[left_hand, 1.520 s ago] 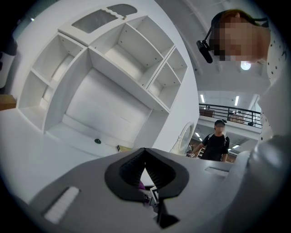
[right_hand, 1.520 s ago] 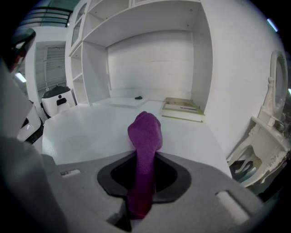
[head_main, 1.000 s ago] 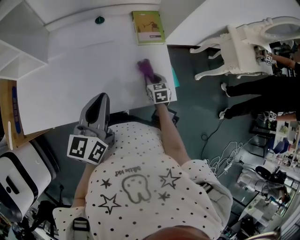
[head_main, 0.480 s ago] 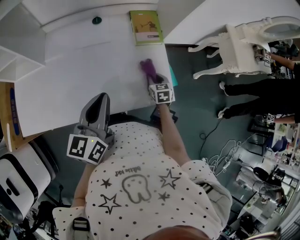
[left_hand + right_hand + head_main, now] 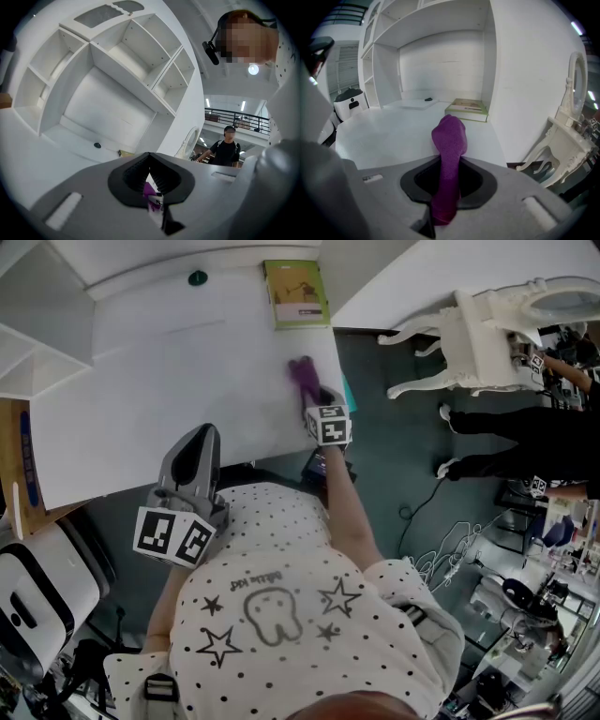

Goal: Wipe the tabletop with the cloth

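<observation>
The wiping stroke looks to be in hand. The right gripper (image 5: 317,399) has its jaws closed on the purple cloth (image 5: 302,374). The cloth's free end rests on the white worktop (image 5: 159,381), on the person's side of the green book (image 5: 297,294) and near the same side edge as the book. The left gripper (image 5: 197,442) sits idle with jaws together on nothing, much farther from the book, at the worktop's near edge. The next move probably calls for dragging the cloth away from the book across the broad bare surface, pressed down. The right gripper view shows the cloth bunched upright between the jaws. Only the head view shows the whole worktop.
</observation>
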`<state>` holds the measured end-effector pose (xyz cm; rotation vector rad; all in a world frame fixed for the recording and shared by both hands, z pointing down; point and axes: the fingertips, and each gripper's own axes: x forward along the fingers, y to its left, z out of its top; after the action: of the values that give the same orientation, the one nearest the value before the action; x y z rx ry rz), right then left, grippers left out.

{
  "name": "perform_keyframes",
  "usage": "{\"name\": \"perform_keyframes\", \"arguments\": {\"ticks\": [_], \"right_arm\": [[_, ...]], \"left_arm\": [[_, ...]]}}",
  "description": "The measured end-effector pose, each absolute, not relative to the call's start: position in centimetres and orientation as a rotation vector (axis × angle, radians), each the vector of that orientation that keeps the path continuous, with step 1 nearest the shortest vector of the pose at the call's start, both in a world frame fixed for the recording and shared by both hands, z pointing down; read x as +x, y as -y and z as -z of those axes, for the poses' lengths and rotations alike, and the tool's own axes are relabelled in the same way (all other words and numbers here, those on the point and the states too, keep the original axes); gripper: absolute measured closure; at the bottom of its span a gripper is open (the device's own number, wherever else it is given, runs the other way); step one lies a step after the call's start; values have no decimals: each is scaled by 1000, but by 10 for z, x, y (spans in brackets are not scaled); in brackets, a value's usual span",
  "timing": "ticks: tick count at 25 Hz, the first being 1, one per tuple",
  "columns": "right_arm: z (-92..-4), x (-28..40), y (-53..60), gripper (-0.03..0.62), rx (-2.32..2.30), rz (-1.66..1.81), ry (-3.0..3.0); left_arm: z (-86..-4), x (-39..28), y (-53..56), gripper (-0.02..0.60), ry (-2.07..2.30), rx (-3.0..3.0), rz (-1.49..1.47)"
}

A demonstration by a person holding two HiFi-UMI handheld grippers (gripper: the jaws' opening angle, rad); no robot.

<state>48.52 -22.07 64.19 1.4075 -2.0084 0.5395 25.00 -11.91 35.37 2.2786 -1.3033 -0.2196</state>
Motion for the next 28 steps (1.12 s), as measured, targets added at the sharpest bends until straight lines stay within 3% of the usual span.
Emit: {"name": "perform_keyframes", "arguments": {"ticks": [28], "right_arm": [[-644, 524, 224, 520, 1462, -538, 1975]], "left_arm": [[-353, 250, 118, 586, 1328, 2287, 212]]}}
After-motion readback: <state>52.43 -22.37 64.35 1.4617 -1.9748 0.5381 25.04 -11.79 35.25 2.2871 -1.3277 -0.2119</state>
